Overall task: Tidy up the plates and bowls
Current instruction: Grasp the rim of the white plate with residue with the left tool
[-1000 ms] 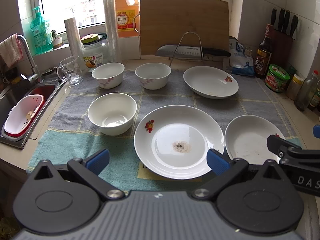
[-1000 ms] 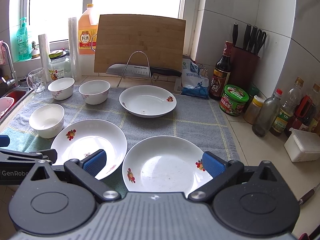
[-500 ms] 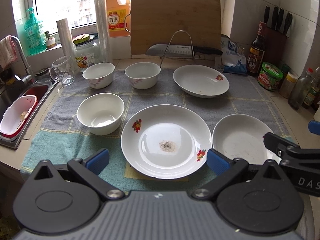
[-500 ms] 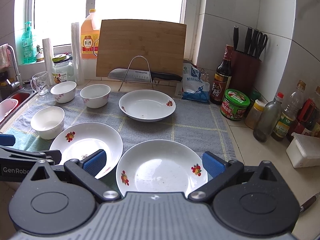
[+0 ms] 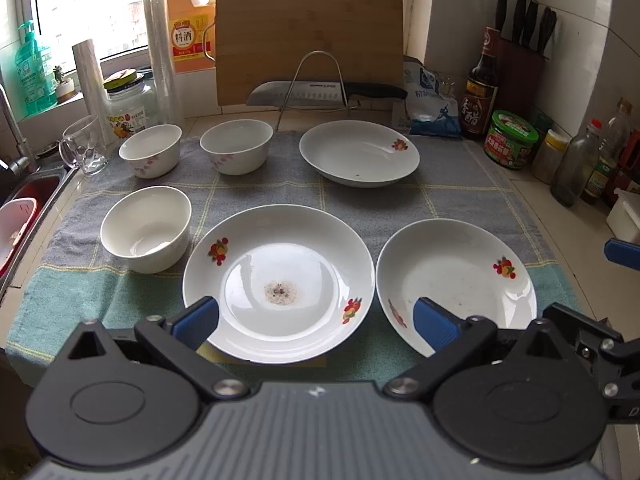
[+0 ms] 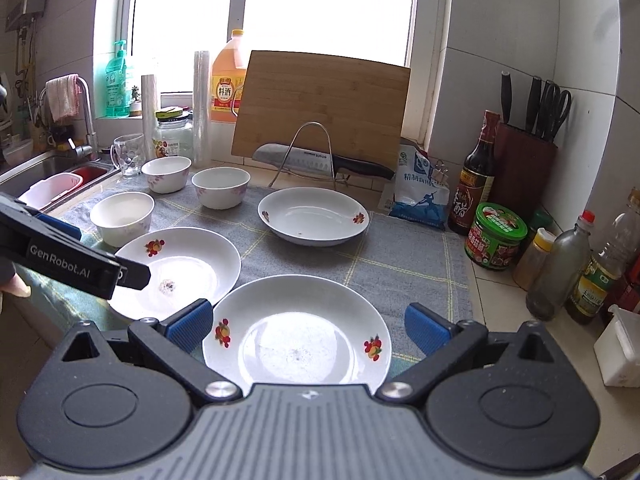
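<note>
Three white plates with fruit prints lie on a grey-green towel (image 5: 460,184): a stained one (image 5: 279,280) in front of my left gripper (image 5: 316,322), one at the near right (image 5: 452,276) and one at the back (image 5: 359,153). Three white bowls (image 5: 146,228) (image 5: 150,150) (image 5: 236,146) stand to the left. My left gripper is open and holds nothing. In the right wrist view my right gripper (image 6: 306,330) is open above the near plate (image 6: 298,330), with the stained plate (image 6: 180,268) to its left and the back plate (image 6: 313,215) beyond.
A knife on a wire rack (image 5: 320,90) and a wooden cutting board (image 5: 308,36) stand at the back. Bottles, jars and a knife block (image 5: 520,52) line the right side. A sink with a pink basket (image 5: 16,224) lies left, next to a glass mug (image 5: 86,146).
Both grippers have risen and drawn back a little, so the plates sit further ahead in both views. Both stay open. No plate or bowl has moved.
</note>
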`<state>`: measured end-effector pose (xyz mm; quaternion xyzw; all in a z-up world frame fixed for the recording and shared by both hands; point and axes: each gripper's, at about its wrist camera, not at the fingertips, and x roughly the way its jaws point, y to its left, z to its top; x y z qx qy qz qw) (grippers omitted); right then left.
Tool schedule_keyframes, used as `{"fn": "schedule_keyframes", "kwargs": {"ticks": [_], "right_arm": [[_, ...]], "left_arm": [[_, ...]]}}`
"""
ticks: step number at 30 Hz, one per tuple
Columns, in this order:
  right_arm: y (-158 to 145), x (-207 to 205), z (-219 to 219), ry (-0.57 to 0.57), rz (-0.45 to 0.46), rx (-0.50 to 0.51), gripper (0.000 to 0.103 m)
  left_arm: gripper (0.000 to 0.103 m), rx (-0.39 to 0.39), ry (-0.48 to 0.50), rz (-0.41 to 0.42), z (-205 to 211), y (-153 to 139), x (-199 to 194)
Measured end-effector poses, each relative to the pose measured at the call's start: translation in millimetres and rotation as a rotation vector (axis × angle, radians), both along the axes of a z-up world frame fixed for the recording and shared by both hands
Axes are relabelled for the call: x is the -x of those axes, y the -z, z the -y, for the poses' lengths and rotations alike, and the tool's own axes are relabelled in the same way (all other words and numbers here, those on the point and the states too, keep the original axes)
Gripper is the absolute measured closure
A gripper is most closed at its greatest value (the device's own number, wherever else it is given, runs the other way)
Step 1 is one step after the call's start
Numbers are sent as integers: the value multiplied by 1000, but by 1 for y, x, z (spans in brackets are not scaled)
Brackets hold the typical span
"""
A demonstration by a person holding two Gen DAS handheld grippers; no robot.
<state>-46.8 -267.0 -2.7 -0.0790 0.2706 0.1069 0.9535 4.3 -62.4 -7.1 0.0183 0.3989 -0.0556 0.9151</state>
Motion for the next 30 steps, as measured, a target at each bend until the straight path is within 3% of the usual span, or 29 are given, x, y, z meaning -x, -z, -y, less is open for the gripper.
{"fn": "schedule_keyframes", "kwargs": {"ticks": [7,15,23,30], "right_arm": [[32,12,25,-84,-62,2,0],[75,5,29,-147,-131,8,0],[101,-13,30,-162,-153,23,0],[114,-30,27,-200,-156,23,0]], "left_arm": [[1,-8,4,31,12,11,-9],[1,123,63,8,13,24,-27],[1,68,207,20,32,31,-54],[1,6,390,-31,55,42,-86]]}}
